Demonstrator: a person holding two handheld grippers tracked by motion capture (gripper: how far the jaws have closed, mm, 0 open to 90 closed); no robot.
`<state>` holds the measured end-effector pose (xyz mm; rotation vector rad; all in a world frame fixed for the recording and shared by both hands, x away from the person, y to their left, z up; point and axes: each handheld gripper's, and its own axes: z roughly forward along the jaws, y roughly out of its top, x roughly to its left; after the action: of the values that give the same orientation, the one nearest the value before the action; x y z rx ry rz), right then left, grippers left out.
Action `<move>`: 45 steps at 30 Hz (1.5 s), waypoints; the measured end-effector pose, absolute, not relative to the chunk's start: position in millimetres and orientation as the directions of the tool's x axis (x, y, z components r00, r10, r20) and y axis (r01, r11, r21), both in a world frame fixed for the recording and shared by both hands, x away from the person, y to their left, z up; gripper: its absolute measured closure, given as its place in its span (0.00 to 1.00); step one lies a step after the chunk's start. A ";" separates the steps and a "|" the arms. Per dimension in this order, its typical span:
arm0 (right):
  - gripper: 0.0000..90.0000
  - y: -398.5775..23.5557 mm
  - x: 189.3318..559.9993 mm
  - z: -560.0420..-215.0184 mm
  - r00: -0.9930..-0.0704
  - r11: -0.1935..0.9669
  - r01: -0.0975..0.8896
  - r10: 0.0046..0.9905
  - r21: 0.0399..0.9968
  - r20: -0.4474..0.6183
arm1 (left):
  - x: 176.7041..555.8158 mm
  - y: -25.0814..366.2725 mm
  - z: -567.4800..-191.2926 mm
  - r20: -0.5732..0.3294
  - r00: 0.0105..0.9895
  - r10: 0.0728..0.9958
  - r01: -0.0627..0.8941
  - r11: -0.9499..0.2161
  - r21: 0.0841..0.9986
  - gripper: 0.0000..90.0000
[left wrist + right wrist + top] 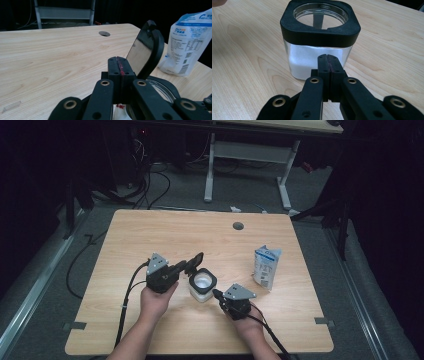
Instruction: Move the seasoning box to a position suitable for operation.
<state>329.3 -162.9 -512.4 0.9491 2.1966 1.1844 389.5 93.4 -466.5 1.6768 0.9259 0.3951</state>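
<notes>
Left gripper [120,65]: jaws pressed together, nothing between them, tips at the raised black flip lid [146,50] of the jar. Right gripper [328,63]: jaws likewise closed on nothing, tips just short of the jar's near wall.

Item: square clear jar [318,41] with black collar, part-filled with white granules, standing mid-table [150,230] between the two grippers.

Handling, judged: rigid, smooth-walled, probably slippery and breakable if glass; moderately heavy with contents. Best grasped across the black collar or flat sides. Lid is hinged, light, easily nudged.

Nearby: white-and-blue pouch [266,265], upright, right of jar.
</notes>
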 end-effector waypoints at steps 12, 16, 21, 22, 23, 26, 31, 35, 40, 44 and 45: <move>1.00 -162.9 328.8 -511.9 -0.651 0.387 0.351 0.755 0.853 -0.075 | 374.3 83.6 -469.1 -0.177 0.676 0.715 0.351 -0.102 0.931 1.00; 1.00 -162.8 328.7 -511.7 -0.650 0.384 0.350 0.756 0.854 -0.073 | 370.8 81.1 -472.5 -0.173 0.684 0.709 0.351 -0.111 0.930 1.00; 1.00 -163.2 328.1 -511.3 -0.650 0.384 0.352 0.756 0.853 -0.072 | 368.1 82.4 -476.1 -0.173 0.683 0.710 0.353 -0.113 0.929 1.00; 1.00 -163.5 327.7 -511.4 -0.650 0.387 0.351 0.756 0.853 -0.075 | 367.6 83.1 -476.6 -0.168 0.682 0.712 0.351 -0.116 0.929 1.00; 1.00 -163.9 327.6 -511.4 -0.650 0.388 0.346 0.756 0.854 -0.080 | 366.5 84.4 -477.8 -0.158 0.680 0.716 0.345 -0.122 0.931 1.00; 1.00 -168.0 325.3 -510.9 -0.645 0.387 0.351 0.760 0.853 -0.079 | 363.8 90.6 -483.3 -0.153 0.669 0.727 0.341 -0.118 0.933 1.00; 1.00 -183.6 321.3 -515.5 -0.614 0.359 0.387 0.788 0.849 -0.053 | 365.4 100.5 -506.7 -0.178 0.651 0.738 0.398 -0.132 0.908 1.00; 0.99 -195.1 322.0 -519.3 -0.586 0.358 0.409 0.808 0.840 -0.059 | 373.3 102.0 -510.9 -0.160 0.639 0.752 0.403 -0.150 0.903 1.00; 0.99 -200.2 320.5 -512.9 -0.572 0.340 0.398 0.818 0.852 -0.059 | 374.9 99.2 -512.5 -0.158 0.637 0.754 0.409 -0.157 0.899 1.00; 0.99 -201.5 319.0 -514.3 -0.576 0.335 0.402 0.816 0.852 -0.049 | 381.6 96.2 -513.6 -0.211 0.626 0.750 0.448 -0.125 0.886 1.00; 0.99 -201.6 318.7 -514.8 -0.578 0.333 0.401 0.815 0.853 -0.046 | 383.1 93.4 -513.5 -0.202 0.628 0.752 0.446 -0.135 0.885 1.00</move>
<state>318.7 -201.6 -514.8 1.0657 2.1305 1.1645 383.1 93.4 -513.5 1.7725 0.9727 0.3538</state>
